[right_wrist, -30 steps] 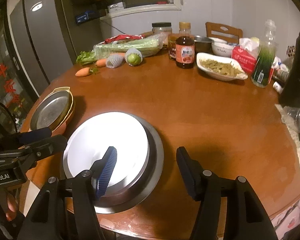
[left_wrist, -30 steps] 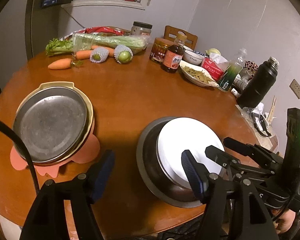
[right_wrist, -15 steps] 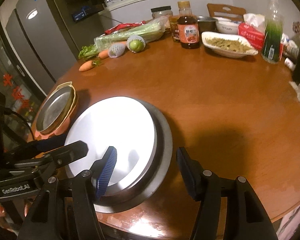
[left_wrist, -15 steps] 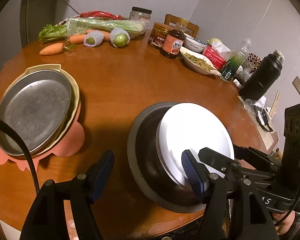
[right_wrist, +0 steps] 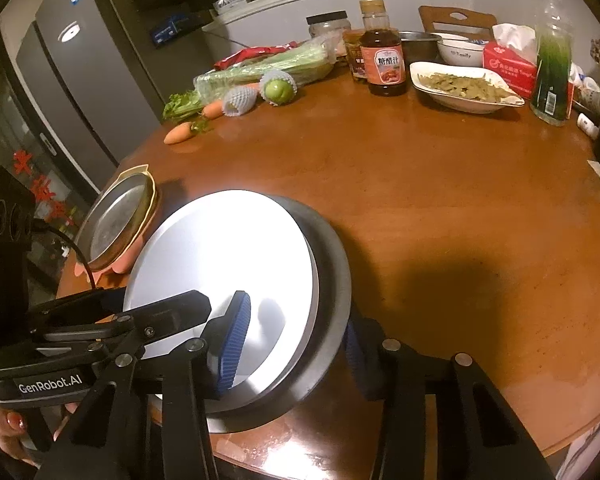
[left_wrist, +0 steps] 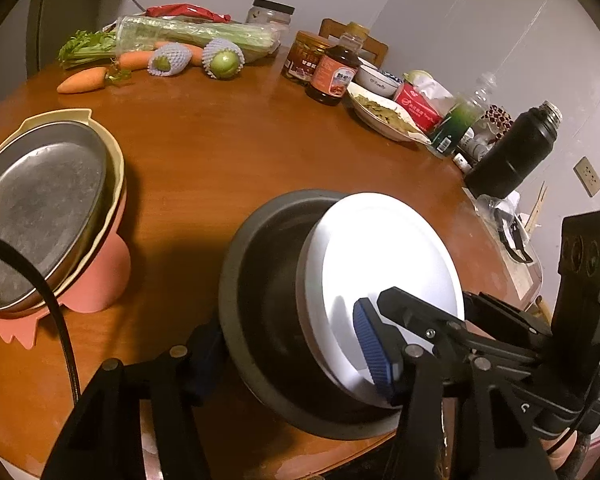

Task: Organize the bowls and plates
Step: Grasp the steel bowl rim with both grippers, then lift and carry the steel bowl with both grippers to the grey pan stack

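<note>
A smooth white plate [left_wrist: 384, 264] lies in a wide, dull metal bowl [left_wrist: 268, 280] at the near edge of the round, glossy wooden desk [left_wrist: 228, 152]. The left gripper [left_wrist: 288, 344] and right gripper [right_wrist: 296, 340] have just closed their ribbed blue jaws onto the bowl's rim, one pad inside, one outside. A grey fridge [right_wrist: 80, 60] stands behind. The dishes look nearer than a second ago.

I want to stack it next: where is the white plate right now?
The white plate sits inside the dark metal basin at the table's near edge, between both grippers, right of the pink-based dish stack.
</note>
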Tool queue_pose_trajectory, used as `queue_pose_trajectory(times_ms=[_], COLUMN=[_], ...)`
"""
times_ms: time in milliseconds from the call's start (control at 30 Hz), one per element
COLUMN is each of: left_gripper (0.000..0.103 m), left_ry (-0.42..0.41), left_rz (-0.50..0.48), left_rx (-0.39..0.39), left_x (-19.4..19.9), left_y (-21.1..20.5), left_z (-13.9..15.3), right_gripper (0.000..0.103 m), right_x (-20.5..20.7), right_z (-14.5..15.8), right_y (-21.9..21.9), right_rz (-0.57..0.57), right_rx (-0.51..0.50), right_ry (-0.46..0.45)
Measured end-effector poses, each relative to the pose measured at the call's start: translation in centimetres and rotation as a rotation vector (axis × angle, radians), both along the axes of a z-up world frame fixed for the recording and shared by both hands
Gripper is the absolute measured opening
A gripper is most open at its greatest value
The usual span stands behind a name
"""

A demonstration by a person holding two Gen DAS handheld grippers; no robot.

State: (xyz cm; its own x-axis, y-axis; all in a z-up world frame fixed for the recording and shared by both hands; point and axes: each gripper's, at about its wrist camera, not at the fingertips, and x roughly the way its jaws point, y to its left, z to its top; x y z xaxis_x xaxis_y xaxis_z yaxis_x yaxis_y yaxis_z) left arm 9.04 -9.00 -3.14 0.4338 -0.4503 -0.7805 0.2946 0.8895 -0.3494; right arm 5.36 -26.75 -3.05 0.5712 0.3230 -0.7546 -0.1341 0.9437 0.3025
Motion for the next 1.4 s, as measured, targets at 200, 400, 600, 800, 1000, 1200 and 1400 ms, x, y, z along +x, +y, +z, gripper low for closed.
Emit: queue_pose_trajectory(times_ms=[200,400,600,800,1000,1200,1400], left_gripper=[0.058,0.058,0.058,0.058,0.058,0.058,0.058], left_ry=[-0.027,-0.065,-0.094,-0.121,-0.151,-0.160,-0.165], left_rz=[0.016,0.048,0.077,0.120,0.170,0.203,0.229], left_rx=[0.006,0.009,0.024,0.030,0.036,0.033,0.026], left_x=[0.0,-0.2,-0.7,-1.3,-1.9,-2.0,-2.0], left_y=[0.6,2.1,4.0,6.2,8.5,10.2,11.7], left_z=[0.9,2.1,3.1,4.0,4.8,5.2,5.2], right_gripper=[0.045,0.044,0.044,0.044,0.045,0.044,0.044], right_x=[0.2,0.7,1.1,1.6,1.8,1.9,2.3], right_z=[0.4,1.3,2.1,3.1,4.1,4.6,4.9], right_y=[0.3,1.5,3.3,5.5,8.0,10.0,11.7], right_rz=[0.013,0.041,0.081,0.121,0.167,0.203,0.227], right_rx=[0.007,0.000,-0.008,-0.008,-0.008,-0.011,-0.021], right_ry=[-0.015,-0.041,-0.060,-0.091,-0.120,-0.136,-0.147])
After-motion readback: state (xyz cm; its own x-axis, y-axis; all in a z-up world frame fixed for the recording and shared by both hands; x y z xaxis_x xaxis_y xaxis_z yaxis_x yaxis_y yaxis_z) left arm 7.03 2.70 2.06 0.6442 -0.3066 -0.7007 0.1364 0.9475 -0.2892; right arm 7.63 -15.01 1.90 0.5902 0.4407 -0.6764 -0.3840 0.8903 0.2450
